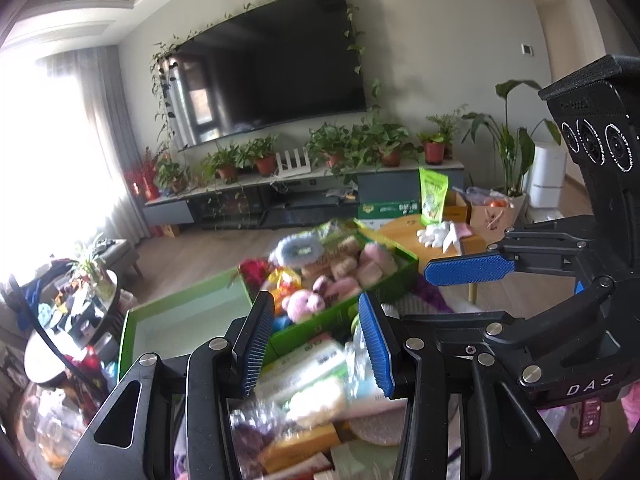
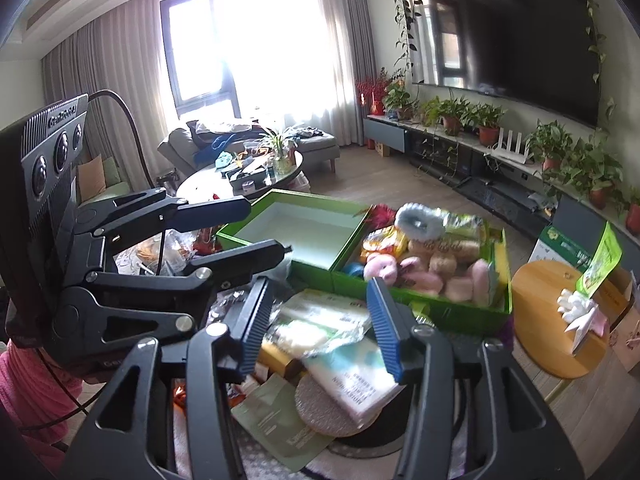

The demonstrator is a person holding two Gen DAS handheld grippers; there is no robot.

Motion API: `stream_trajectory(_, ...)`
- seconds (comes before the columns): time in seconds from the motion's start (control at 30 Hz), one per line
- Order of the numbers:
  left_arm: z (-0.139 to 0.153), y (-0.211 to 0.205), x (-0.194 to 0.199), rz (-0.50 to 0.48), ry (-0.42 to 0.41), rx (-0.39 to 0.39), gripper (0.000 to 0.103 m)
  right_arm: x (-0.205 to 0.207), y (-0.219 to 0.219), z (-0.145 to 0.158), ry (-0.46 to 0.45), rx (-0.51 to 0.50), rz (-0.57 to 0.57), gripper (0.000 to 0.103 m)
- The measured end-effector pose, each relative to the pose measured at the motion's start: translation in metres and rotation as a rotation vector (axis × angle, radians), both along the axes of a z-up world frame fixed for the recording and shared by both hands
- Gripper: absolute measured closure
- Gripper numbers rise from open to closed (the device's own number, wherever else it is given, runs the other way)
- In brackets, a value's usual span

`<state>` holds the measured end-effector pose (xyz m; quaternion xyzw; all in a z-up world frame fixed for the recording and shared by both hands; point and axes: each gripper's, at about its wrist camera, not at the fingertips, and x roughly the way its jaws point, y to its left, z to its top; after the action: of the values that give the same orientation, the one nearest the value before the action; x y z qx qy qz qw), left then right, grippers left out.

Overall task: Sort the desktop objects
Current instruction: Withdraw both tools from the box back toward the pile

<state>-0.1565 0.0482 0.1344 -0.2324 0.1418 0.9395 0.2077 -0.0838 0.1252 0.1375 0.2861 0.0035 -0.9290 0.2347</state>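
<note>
Green box (image 2: 420, 312) of soft toys beyond both jaws, neither gripping

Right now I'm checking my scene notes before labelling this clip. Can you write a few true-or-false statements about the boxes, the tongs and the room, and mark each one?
1. The green box on the left is empty. True.
2. The green box on the right holds plush toys. True.
3. The right tongs clamp a toy. False: the jaws stand apart with nothing held.
4. The television shows a bright programme. False: its screen is dark.
5. Potted plants line the TV cabinet. True.
</note>
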Motion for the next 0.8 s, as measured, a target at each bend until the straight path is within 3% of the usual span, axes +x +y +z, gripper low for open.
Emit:
stream_trajectory(0.13,-0.025,0.000,0.010,0.018,-0.022,-0.011,0.058,0.012,-0.008,-0.024,-0.026,0.035,0.003,0.054)
stream_trajectory(0.33,-0.056,-0.005,0.018,0.002,-0.134,0.059,0.058,0.024,-0.011,-0.060,-0.105,0.023,0.014,0.053)
stream_trajectory(0.8,-0.107,-0.017,0.035,0.069,-0.251,0.048,0.058,0.044,-0.008,-0.127,-0.264,-0.011,-0.035,0.054)
